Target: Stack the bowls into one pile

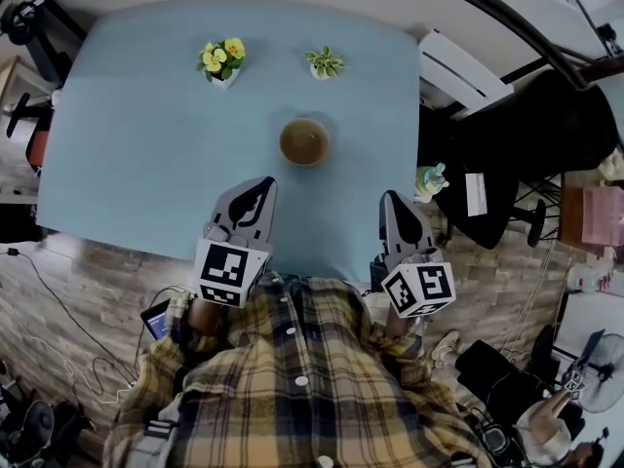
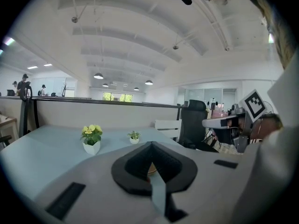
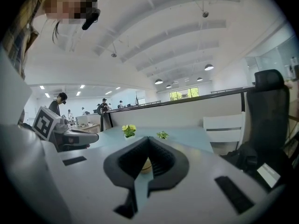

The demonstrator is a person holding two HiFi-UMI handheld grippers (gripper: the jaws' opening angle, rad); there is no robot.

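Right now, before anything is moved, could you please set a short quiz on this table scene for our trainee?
1. True or false: the left gripper and the right gripper are both shut and hold nothing.
2. Which thing on the pale blue table lies nearest the two grippers in the head view? A) the tan round bowl B) the yellow flowers in a white pot C) the small green plant in a white pot
3. Fill in: the number of potted plants on the table is ___.
Key: 1 true; 2 A; 3 two.
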